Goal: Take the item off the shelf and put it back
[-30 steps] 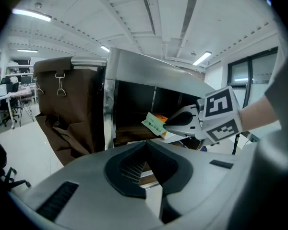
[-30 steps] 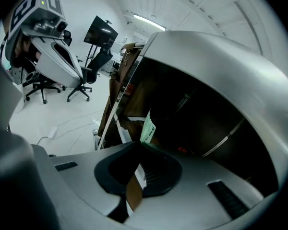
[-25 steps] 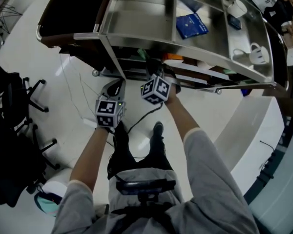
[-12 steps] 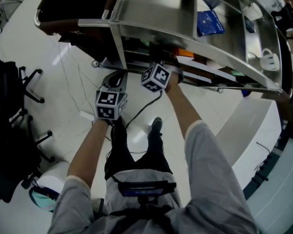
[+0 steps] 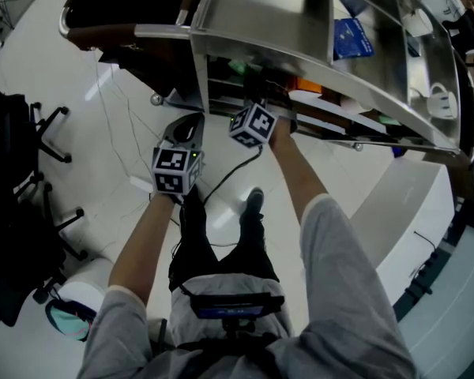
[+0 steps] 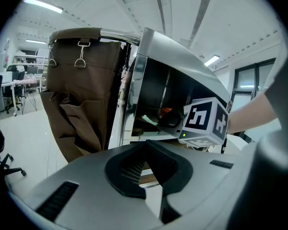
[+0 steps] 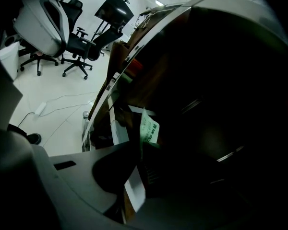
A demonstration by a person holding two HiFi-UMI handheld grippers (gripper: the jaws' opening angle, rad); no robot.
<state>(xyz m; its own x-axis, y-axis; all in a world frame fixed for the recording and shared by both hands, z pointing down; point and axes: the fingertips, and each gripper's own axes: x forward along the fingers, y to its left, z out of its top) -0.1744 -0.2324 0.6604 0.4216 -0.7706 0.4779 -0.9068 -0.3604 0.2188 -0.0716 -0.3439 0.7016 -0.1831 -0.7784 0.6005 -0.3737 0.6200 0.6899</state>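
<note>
Grey left claw hangs low beside the silver metal cart, jaws together, nothing in them. Our right claw reaches into the dark lower shelf and pinches a thin green and white flat packet. Its jaws have just loosened a tiny bit, but the packet sits tight between them. We should move it slowly and straight, so it does not bend on the shelf edge. A brown cloth bag hangs on the cart's end. Other small things crowd that shelf. A blue box and white mugs sit on top.
</note>
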